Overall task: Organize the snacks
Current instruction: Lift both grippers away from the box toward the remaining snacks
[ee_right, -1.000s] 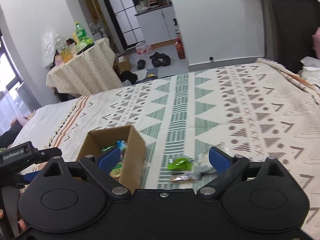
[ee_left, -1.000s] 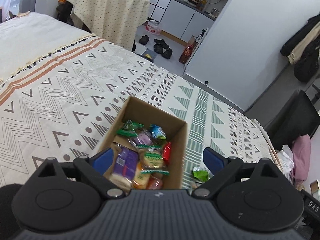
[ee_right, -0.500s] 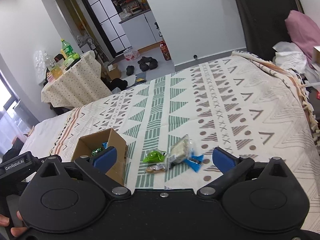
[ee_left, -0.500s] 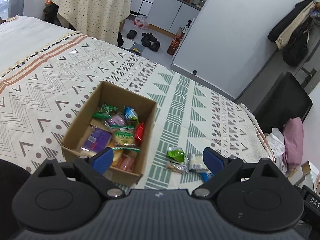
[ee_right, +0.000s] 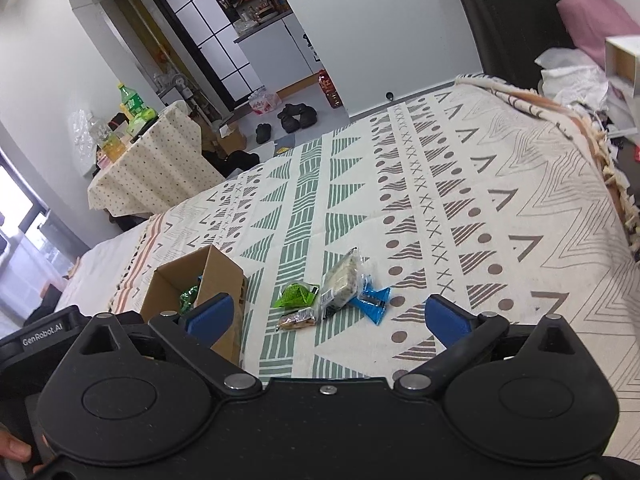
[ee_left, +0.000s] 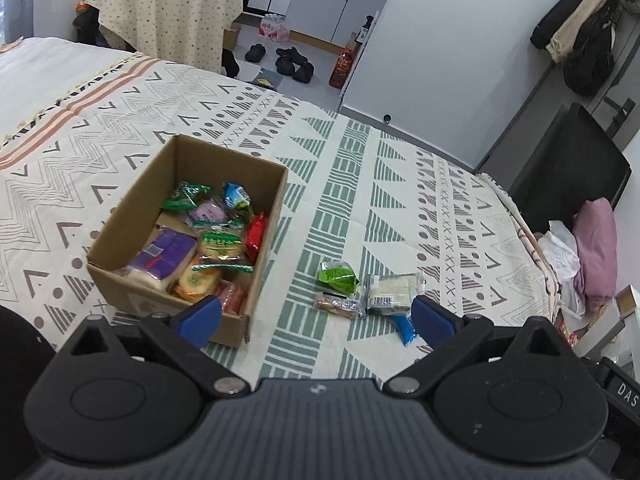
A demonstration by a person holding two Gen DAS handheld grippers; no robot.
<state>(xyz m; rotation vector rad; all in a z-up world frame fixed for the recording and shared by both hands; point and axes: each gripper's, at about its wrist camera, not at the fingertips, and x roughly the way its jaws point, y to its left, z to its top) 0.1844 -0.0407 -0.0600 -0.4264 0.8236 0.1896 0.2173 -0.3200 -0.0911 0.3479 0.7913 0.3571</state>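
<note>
An open cardboard box (ee_left: 128,200) (ee_right: 224,276) sits on the patterned bedspread and holds several wrapped snacks, among them a purple pack (ee_left: 166,254) and a red one (ee_left: 256,236). To its right lie loose snacks: a green packet (ee_left: 338,276) (ee_right: 294,295), a small brown bar (ee_left: 338,305) (ee_right: 298,319), a pale sandwich-like pack (ee_left: 390,290) (ee_right: 340,282) and a blue wrapper (ee_left: 404,326) (ee_right: 372,300). My left gripper (ee_left: 316,316) is open and empty above the bed, near the box's front corner. My right gripper (ee_right: 328,314) is open and empty, back from the loose snacks.
The bed's right edge (ee_right: 604,160) drops to a pile of clothes and a pink cushion (ee_left: 596,252). A cloth-covered table with bottles (ee_right: 148,152) stands beyond the bed, with shoes (ee_left: 292,64) on the floor. A dark chair (ee_left: 568,168) stands at the right.
Both grippers have pulled back and risen from the box. The loose snacks beside the box have come fully into view. Both stayed open.
</note>
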